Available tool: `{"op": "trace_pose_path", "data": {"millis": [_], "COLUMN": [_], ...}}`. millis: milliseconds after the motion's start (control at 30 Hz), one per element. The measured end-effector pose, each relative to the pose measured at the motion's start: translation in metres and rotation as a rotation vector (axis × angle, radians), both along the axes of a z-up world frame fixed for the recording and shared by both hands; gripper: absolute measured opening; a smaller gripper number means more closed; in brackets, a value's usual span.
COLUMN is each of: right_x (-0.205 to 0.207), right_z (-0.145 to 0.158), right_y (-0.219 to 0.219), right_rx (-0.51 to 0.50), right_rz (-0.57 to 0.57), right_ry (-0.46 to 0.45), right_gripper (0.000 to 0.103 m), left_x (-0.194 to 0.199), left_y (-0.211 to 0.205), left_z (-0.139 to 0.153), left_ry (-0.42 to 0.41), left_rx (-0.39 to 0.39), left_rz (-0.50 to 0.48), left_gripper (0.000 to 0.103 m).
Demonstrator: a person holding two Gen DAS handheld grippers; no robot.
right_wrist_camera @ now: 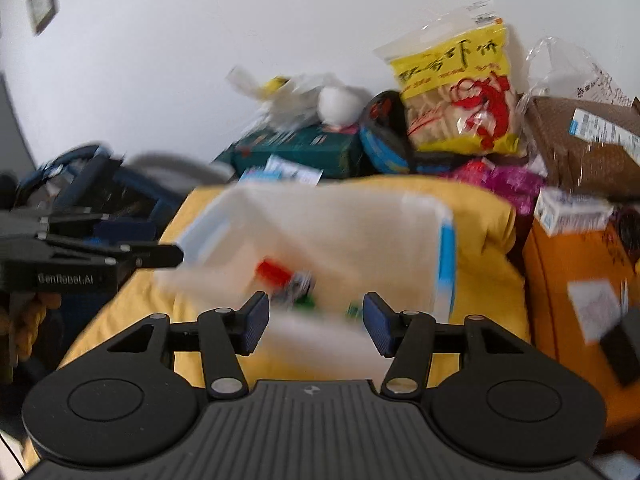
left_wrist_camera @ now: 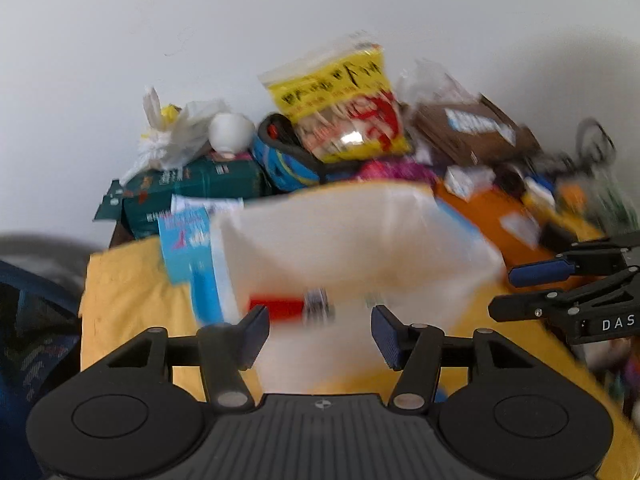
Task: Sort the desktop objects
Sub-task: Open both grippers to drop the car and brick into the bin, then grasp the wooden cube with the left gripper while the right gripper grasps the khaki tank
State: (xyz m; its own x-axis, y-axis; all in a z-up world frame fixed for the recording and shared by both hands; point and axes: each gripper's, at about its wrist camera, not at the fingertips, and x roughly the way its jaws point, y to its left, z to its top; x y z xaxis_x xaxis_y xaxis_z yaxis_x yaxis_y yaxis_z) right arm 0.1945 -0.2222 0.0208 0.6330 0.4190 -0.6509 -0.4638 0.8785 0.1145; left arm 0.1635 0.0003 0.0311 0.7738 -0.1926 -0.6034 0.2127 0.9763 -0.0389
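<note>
Both grippers gape empty above yellow cloth, white wall behind.

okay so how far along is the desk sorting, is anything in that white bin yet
Partly done. The white bin on the yellow cloth already holds a few small items, one red; blur hides what they are. In hand: nothing, since the left gripper and right gripper are both open and empty. Left: the clutter behind, including the yellow snack bag.

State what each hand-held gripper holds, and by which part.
Nothing is held: left hand-held gripper and right hand-held gripper both stand open before the translucent bin.
</note>
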Motion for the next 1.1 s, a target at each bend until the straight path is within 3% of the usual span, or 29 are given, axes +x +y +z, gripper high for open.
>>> {"op": "trace_pose_path", "data": {"millis": [133,300,700,867,1100], "right_x": [-0.046,-0.071,-0.067,-0.070,-0.067], "right_z": [-0.049,-0.088,-0.111,-0.110,-0.112], "right_y": [0.007,0.027,0.032,0.033,0.031], "right_rx": [-0.042,-0.090,-0.106,-0.095,-0.097], "right_rz": [0.041,0.076,0.025,0.025,0.016], "right_ry": [0.069,0.123,0.145,0.139,0.151], "right_gripper": [0.055,0.048,0.041,0.041,0.041], "left_x": [-0.041,-0.049,-0.025,-0.035,-0.026], "left_y": [-0.007,-0.025,-0.028,-0.018,-0.029], "left_z": [-0.049,-0.084,-0.099,-0.096,-0.101], "left_ry": [0.066,0.120,0.152,0.127,0.169], "left_rx": [0.001,0.035,-0.065,-0.057,-0.070], "left_rz": [-0.003,-0.002,0.115,0.152,0.116], "left_gripper": [0.060,0.060,0.060,0.060,0.061]}}
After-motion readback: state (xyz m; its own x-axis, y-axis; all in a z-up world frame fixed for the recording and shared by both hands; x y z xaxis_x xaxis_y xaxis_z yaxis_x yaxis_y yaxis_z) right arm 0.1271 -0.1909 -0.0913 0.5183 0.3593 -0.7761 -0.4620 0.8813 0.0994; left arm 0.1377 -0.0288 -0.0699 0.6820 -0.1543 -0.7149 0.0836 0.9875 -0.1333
